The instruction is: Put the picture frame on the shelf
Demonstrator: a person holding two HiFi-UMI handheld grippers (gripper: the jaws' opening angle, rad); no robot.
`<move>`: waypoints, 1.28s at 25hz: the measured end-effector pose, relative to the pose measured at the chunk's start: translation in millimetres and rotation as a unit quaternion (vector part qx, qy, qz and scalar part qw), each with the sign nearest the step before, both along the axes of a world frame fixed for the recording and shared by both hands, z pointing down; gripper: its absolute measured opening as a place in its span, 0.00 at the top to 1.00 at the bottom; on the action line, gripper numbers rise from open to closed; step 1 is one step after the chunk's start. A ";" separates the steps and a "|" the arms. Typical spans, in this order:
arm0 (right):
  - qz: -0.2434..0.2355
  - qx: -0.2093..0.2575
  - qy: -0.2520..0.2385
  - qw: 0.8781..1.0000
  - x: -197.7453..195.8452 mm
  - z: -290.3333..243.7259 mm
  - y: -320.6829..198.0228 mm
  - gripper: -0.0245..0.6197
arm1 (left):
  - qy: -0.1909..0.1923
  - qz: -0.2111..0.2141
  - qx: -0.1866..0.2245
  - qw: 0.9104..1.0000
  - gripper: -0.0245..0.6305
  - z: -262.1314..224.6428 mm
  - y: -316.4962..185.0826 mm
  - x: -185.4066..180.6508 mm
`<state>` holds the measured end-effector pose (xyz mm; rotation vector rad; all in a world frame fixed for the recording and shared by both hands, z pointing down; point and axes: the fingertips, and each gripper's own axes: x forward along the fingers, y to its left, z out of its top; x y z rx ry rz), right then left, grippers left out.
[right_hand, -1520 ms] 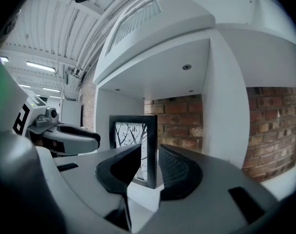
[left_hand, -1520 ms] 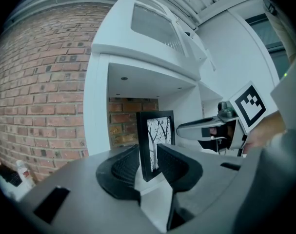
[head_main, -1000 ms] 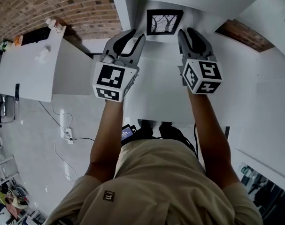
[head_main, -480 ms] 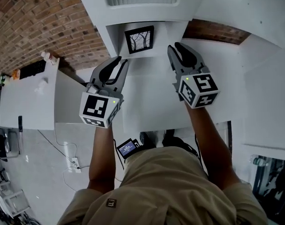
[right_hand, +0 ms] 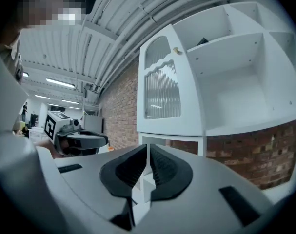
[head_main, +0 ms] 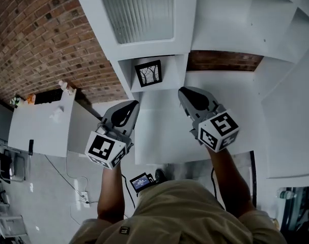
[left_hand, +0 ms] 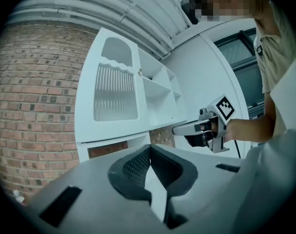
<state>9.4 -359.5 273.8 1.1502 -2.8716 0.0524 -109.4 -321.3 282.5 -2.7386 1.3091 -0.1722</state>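
While upright, picture frame (head_main: 148, 73) facing outward.

- The picture frame (head_main: 148, 73) is seen as a small square with a black border, holding a pale print of bare dark trees. It is stood upright inside a low open compartment, facing outward.
- The shelf (head_main: 187, 29) is a tall white unit set against a brick wall (head_main: 42, 34). A ribbed glass door (head_main: 139, 9) is fitted just above the frame's compartment, and open compartments are seen to the right.
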 end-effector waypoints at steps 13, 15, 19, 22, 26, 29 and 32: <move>-0.134 -0.030 0.043 0.990 59.0 2.0 126.9 0.95 | -0.004 0.025 -0.040 0.999 0.95 1.8 111.3 107.1; -0.143 -0.033 0.042 0.988 66.0 3.3 141.3 0.96 | 0.000 0.023 -0.043 0.999 0.95 3.7 124.8 117.2; -0.153 -0.034 0.042 0.987 76.9 3.5 161.2 0.95 | -0.002 0.015 -0.037 0.999 0.95 -1.5 148.1 131.1; -0.160 -0.032 0.042 0.986 80.8 2.6 173.7 0.96 | -0.005 0.008 -0.033 0.999 0.95 -3.7 162.3 134.4; -0.164 -0.031 0.040 0.985 83.9 1.6 184.7 0.95 | -0.006 -0.002 -0.031 1.000 0.95 -3.6 176.4 134.8; -0.164 -0.030 0.041 0.985 84.8 2.7 190.3 0.95 | -0.007 -0.008 -0.032 0.999 0.95 -1.8 186.3 133.4; -0.161 -0.029 0.045 0.985 85.8 3.4 192.3 0.95 | -0.007 -0.013 -0.032 0.999 0.95 -0.9 192.6 131.0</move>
